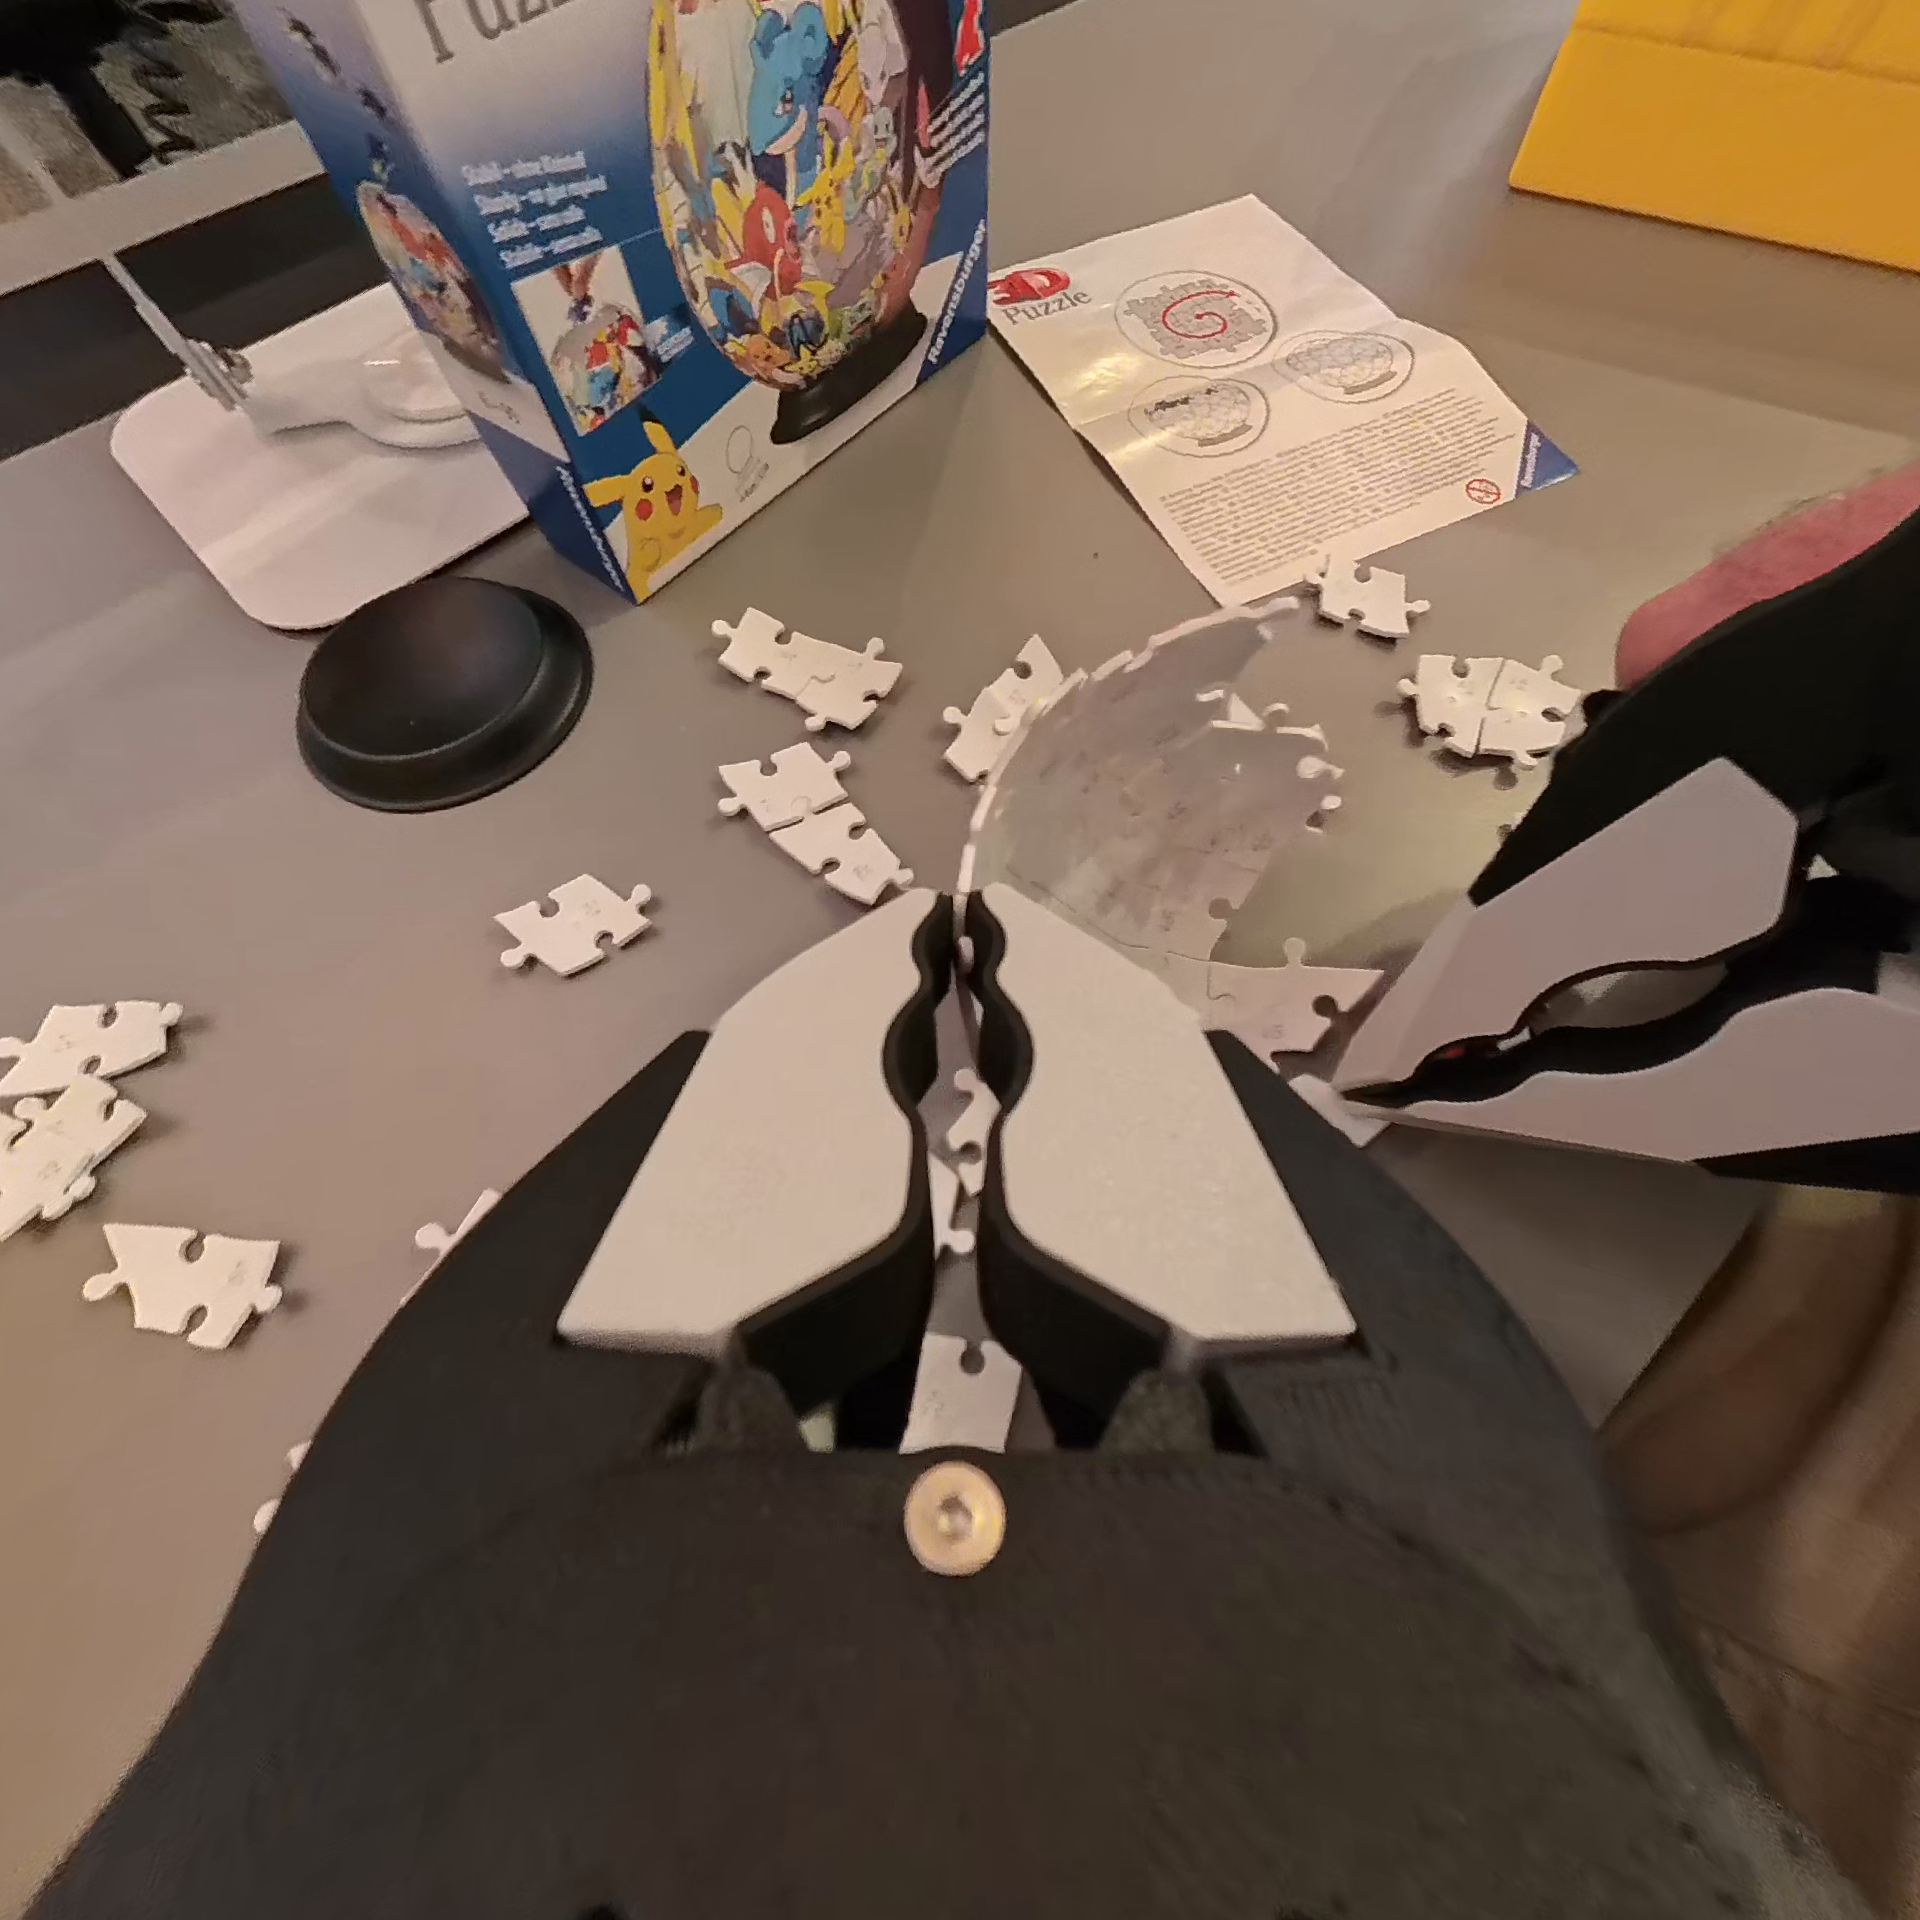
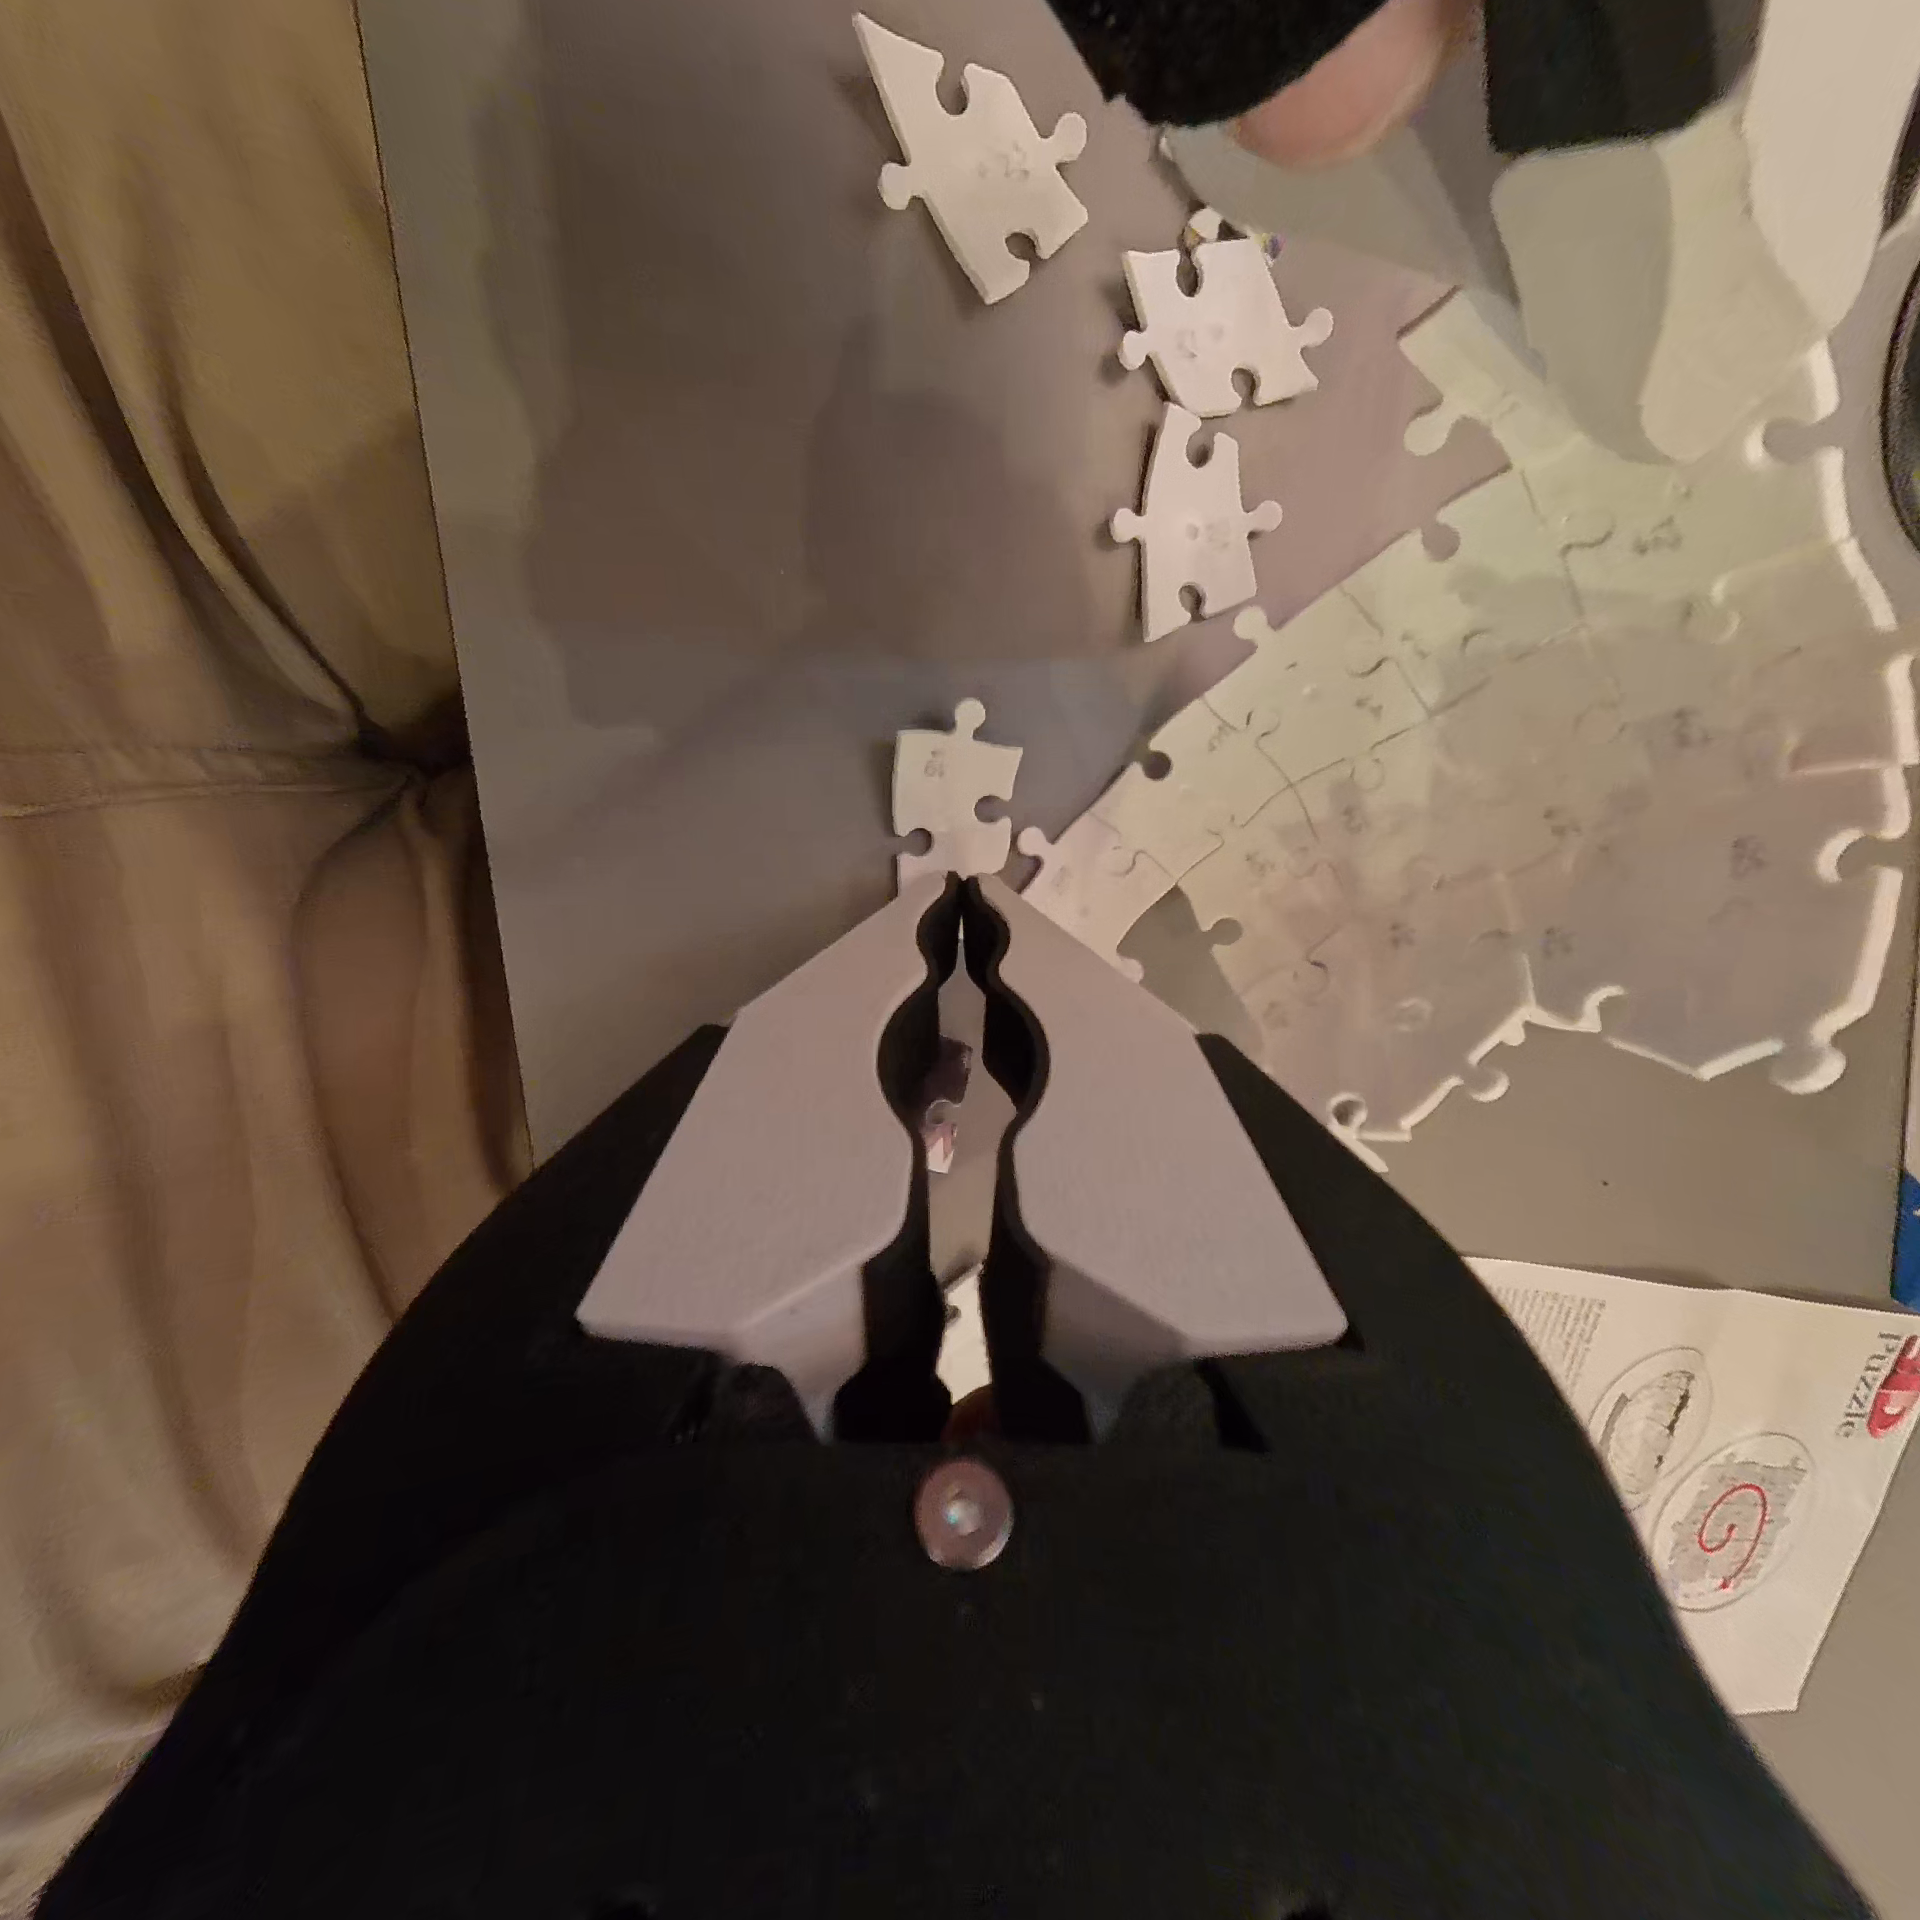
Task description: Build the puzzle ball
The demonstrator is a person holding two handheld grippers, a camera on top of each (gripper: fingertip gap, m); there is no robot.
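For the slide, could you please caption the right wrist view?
Right hand-held gripper pinches a white puzzle piece beside the half-built ball.

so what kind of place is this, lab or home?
Likely a home tabletop, though I can't be sure: grey table with a retail puzzle box, an unfolded instruction sheet, and something yellow, maybe upholstery, behind.

Grey table (image 1: 1039, 582) — yellow box (image 1: 1745, 125) behind
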